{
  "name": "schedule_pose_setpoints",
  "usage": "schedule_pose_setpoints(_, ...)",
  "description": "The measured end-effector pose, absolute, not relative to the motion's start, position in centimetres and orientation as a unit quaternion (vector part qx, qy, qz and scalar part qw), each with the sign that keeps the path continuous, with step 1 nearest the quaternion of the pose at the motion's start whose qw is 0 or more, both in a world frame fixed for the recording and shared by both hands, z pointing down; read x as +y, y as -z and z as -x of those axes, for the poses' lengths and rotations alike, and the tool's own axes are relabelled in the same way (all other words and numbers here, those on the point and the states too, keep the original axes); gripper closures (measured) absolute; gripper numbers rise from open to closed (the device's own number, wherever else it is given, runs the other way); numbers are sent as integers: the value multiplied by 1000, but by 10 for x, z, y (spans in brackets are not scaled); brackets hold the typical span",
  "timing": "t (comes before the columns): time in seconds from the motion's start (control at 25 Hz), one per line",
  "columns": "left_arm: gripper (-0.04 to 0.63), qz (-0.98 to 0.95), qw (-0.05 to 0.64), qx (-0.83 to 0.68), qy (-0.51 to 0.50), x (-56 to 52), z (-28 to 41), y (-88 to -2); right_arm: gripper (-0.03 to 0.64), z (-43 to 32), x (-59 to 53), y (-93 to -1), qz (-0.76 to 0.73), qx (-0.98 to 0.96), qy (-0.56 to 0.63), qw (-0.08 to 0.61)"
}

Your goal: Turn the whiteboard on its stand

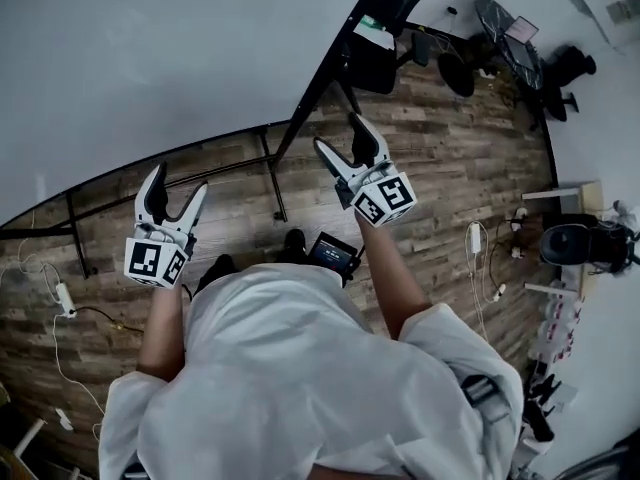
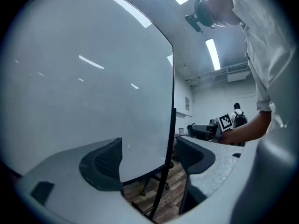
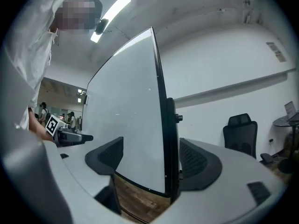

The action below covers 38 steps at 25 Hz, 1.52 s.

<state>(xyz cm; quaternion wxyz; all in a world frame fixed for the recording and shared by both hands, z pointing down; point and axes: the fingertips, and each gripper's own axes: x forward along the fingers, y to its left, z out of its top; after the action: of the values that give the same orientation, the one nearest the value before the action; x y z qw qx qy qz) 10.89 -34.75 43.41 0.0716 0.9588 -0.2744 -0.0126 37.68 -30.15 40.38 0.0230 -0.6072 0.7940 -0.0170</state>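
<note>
The whiteboard [image 1: 150, 58] is seen from nine to twelve o'clock in the head view, carried on its stand [image 1: 272, 173]. The reach-and-grip step is judged to be in hand. The right gripper [image 1: 342, 140] is held at twelve o'clock, its jaws spread with the board's black side frame between them, unpinched. The left gripper [image 1: 178, 190], at ten o'clock by the lower edge, is likewise spread and clamps nothing. Next, the frame would need to be clamped and swung round.

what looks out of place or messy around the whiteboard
Nothing is damaged or spilled. The whiteboard looks intact on its stand. The only untidy bits are loose white cables trailing over the wood floor, and a small lit screen lying by the person's shoe.
</note>
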Motion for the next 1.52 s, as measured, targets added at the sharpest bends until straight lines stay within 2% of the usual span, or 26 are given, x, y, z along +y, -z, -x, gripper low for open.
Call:
schedule_pose_setpoints(0.36,247,-919,69,-389,21,-319,-126,-427,250,-421,-355,-417,478,878,27,-16)
schedule_pose_setpoints(0.76,247,-881,90,-464,1,-275,-132,-450,249,-405,-394,-436,317,947,39,-34)
schedule_pose_setpoints(1.08,247,-870,93,-485,-7,-268,-116,-447,250,-394,-415,-438,265,962,56,-22)
schedule_pose_setpoints(1.2,247,-869,69,-489,-9,-269,-108,-436,250,-381,-416,-440,252,965,67,-19)
schedule_pose_setpoints(1.32,247,-870,51,-490,-9,-271,-103,-424,265,-371,-417,-439,239,969,61,-25)
schedule_pose_setpoints(1.52,247,-866,64,-496,-2,-275,-89,-429,310,-360,-425,-434,227,972,47,-25)
